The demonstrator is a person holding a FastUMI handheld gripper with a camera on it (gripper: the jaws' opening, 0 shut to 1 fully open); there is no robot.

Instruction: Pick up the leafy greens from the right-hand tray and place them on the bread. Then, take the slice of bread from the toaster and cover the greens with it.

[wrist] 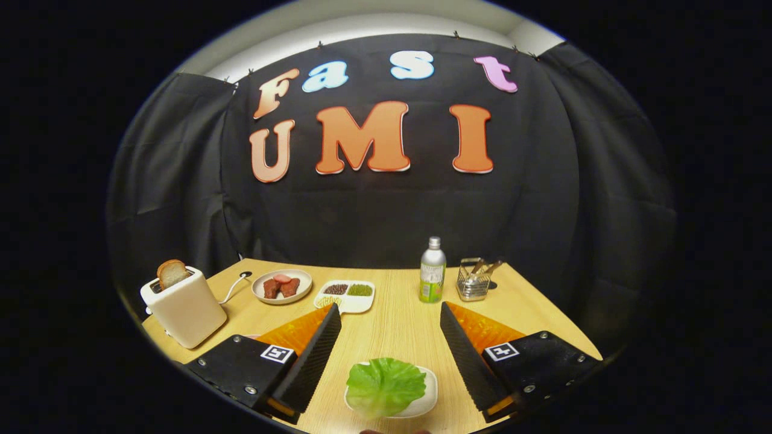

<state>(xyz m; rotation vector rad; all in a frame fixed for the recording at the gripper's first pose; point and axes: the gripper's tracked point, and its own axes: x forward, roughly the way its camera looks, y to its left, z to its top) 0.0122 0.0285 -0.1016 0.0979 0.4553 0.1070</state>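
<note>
The hand-held gripper [390,322] hangs above the surface, pointing forward and slightly down; its two fingers [316,355] are spread wide apart, tips level with each other; nothing is pressed between them.

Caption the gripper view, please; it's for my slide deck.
Open tool poised over leafy greens on a white tray, bread slice waiting in the toaster.
</note>
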